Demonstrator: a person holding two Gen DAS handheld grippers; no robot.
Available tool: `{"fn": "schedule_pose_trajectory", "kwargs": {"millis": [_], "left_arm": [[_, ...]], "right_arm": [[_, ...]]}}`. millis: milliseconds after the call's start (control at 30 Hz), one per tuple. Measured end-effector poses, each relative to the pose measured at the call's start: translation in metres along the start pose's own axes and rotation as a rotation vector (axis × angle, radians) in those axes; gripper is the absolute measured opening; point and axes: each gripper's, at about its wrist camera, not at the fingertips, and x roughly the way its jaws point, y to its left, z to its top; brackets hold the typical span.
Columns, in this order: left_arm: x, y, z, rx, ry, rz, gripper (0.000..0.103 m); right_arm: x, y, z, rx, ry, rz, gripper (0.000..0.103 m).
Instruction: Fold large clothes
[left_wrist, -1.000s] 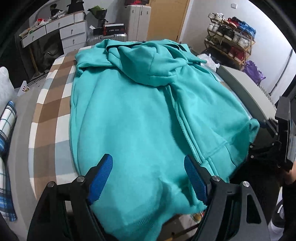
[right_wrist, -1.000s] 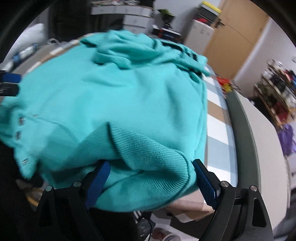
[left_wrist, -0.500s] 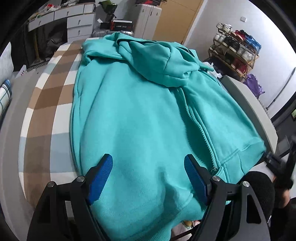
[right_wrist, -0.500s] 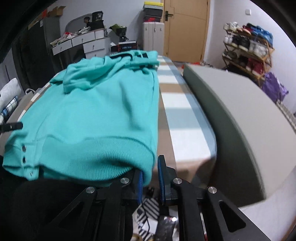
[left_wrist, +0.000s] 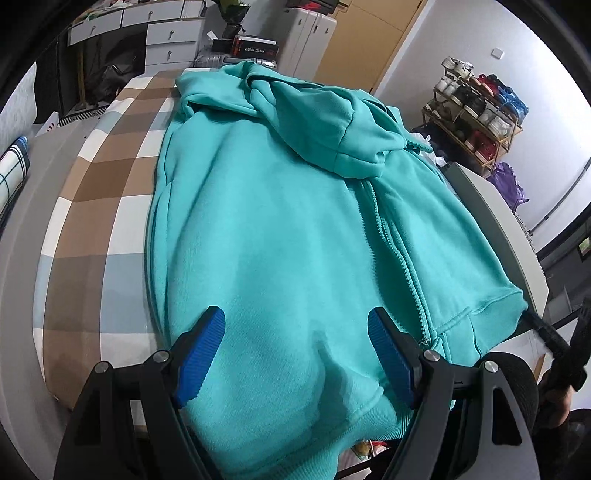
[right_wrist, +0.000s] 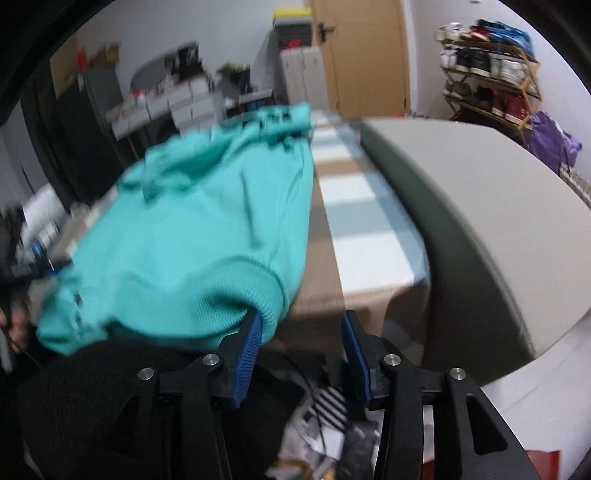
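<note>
right gripper (right_wrist: 301, 354): jaws were clamped on the ribbed hem half a second ago; now parted, hem free
teal zip-up fleece hoodie (left_wrist: 280, 236): flatter, spread further along the bed

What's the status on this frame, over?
Left gripper open over the hoodie. Right gripper open, empty, at the hem corner. Hoodie flat on the bed, zipped, unfolded. Nothing blocking.

Motion blur smears the hoodie (right_wrist: 207, 236) and dresser (right_wrist: 177, 99) in the right view
</note>
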Motion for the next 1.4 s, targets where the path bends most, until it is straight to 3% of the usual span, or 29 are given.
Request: {"fn": "schedule_pose_trajectory", "kwargs": {"millis": [133, 200, 233, 333, 567, 700, 767, 800, 833, 867, 967, 1100, 1233, 1400], "left_arm": [[-0.001, 0.001, 0.000, 0.000, 0.000, 0.000, 0.076], [-0.001, 0.001, -0.001, 0.006, 0.002, 0.003, 0.076], [-0.001, 0.000, -0.001, 0.010, 0.003, 0.005, 0.076], [-0.001, -0.001, -0.002, 0.011, -0.001, 0.011, 0.076], [0.004, -0.008, 0.000, 0.025, 0.005, 0.031, 0.076], [0.003, -0.010, -0.001, 0.033, 0.002, 0.042, 0.076], [0.004, -0.011, -0.002, 0.039, 0.003, 0.046, 0.076], [0.004, -0.011, -0.002, 0.041, 0.005, 0.048, 0.076], [0.005, -0.011, -0.001, 0.043, 0.007, 0.050, 0.076], [0.005, -0.012, -0.002, 0.045, 0.009, 0.051, 0.076], [0.004, -0.012, -0.002, 0.051, 0.008, 0.053, 0.076], [0.004, -0.010, -0.002, 0.046, 0.008, 0.046, 0.076], [0.003, -0.009, -0.002, 0.028, 0.002, 0.039, 0.076], [0.000, -0.008, -0.003, 0.027, -0.008, 0.046, 0.076]], "right_arm": [[-0.026, -0.012, 0.013, 0.121, -0.179, 0.050, 0.046], [-0.032, -0.020, 0.018, 0.182, -0.225, 0.069, 0.054], [-0.027, -0.022, 0.021, 0.200, -0.195, 0.084, 0.060], [-0.008, -0.014, 0.016, 0.161, -0.060, 0.123, 0.060], [0.016, 0.025, -0.011, -0.060, 0.038, 0.087, 0.060], [0.039, 0.043, -0.002, -0.117, 0.031, -0.002, 0.057], [0.046, 0.046, 0.007, -0.130, 0.006, -0.113, 0.057], [0.049, 0.048, 0.010, -0.150, 0.001, -0.138, 0.056], [0.049, 0.048, 0.012, -0.155, -0.016, -0.167, 0.037], [0.045, 0.046, 0.013, -0.148, -0.038, -0.201, 0.007], [0.020, 0.028, 0.012, -0.045, -0.100, -0.165, 0.011], [-0.009, 0.022, -0.001, -0.032, -0.132, -0.148, 0.011], [-0.015, 0.014, -0.014, -0.035, -0.099, -0.159, 0.011], [-0.003, 0.001, -0.029, -0.050, 0.003, -0.168, 0.012]]}}
